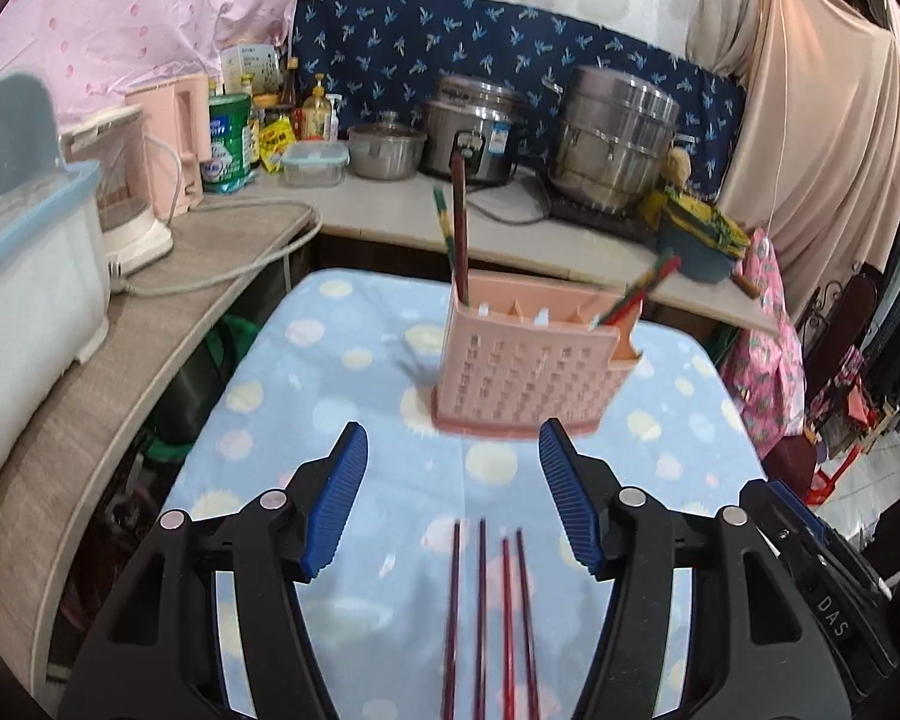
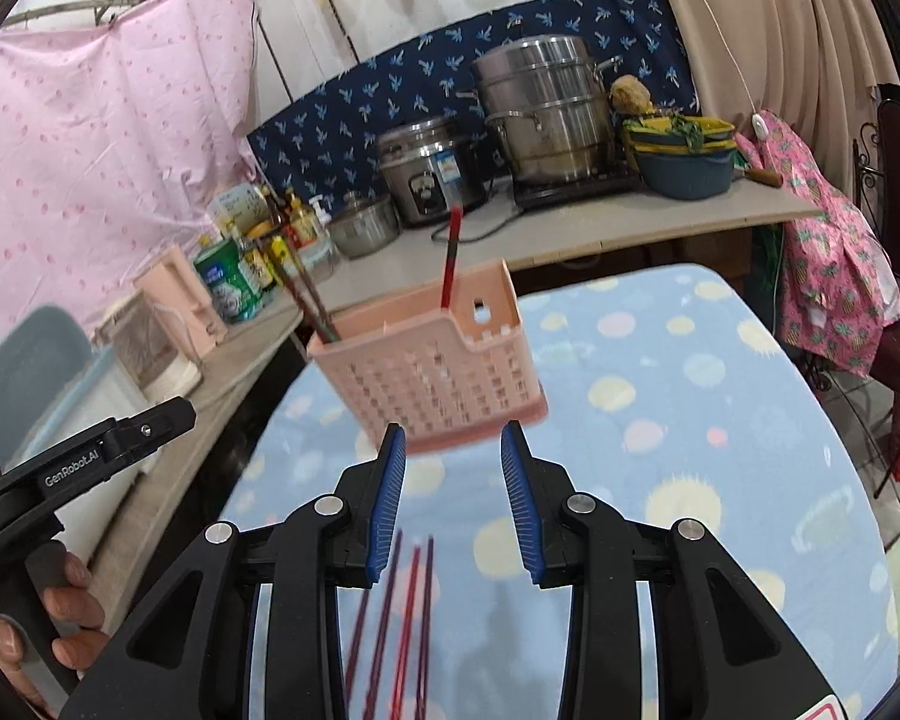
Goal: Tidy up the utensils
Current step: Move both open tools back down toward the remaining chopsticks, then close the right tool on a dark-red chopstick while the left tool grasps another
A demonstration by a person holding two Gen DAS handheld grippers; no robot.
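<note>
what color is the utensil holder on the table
Pale pink holder, with a grid of small slots in its wall. It shows best in the left wrist view.

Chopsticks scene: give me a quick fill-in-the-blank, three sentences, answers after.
1. The chopsticks lying loose on the cloth number ____.
2. The holder is ____ in colour.
3. Both the left gripper and the right gripper are ____.

Answers: four; pink; open

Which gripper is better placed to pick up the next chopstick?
Probably the left gripper: it is open, and the chopsticks lie centred between its fingers. The right gripper, also open, has them off to its left.
</note>
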